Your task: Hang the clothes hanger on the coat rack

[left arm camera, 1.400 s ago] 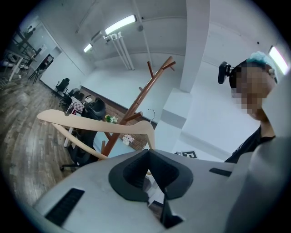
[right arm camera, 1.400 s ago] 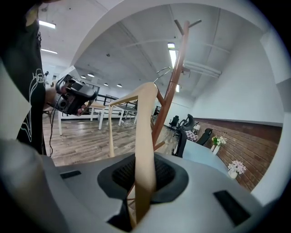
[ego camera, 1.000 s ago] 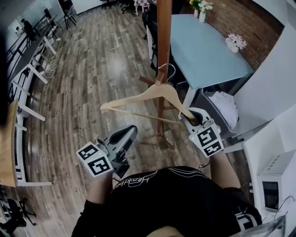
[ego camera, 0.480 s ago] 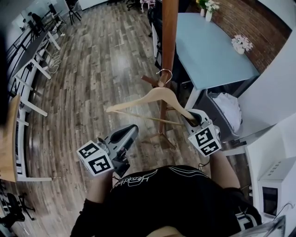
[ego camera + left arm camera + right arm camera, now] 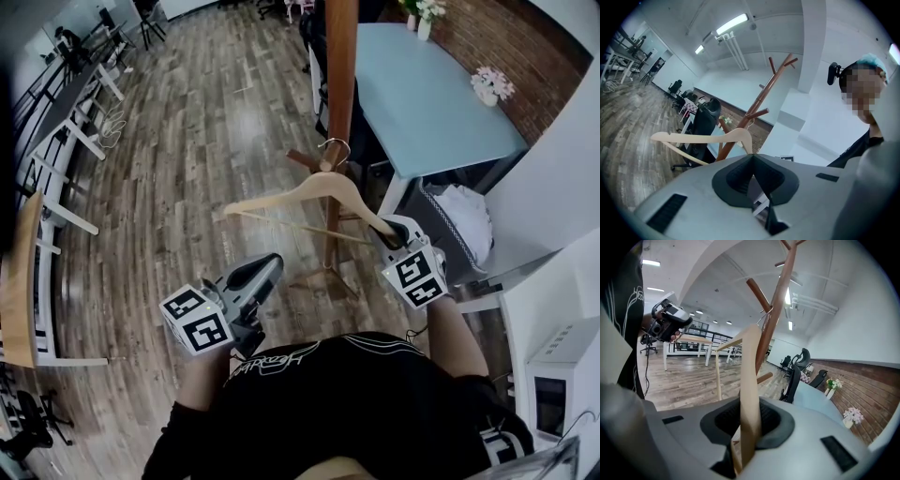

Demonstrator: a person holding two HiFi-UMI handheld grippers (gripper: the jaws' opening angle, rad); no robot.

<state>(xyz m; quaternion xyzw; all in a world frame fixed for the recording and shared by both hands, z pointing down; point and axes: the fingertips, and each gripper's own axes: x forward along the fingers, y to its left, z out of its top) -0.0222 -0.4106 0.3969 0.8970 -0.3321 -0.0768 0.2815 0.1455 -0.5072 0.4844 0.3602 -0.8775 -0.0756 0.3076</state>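
We're clamping our right gripper [image 5: 386,231] on one arm end of the pale wooden clothes hanger [image 5: 314,192]. Its metal hook [image 5: 335,142] is sitting at 11 o'clock from the jaws, against the brown wooden coat rack pole [image 5: 337,84]. Our left gripper [image 5: 265,269], at 8 o'clock, is hanging empty, jaws pressed together.

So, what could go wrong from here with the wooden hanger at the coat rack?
1. The right gripper holds the hanger only at one arm's end, so it may swing and its hook may slip past the peg.
2. I cannot tell whether the hook sits on the peg yet; released too early, the hanger could fall to the floor.
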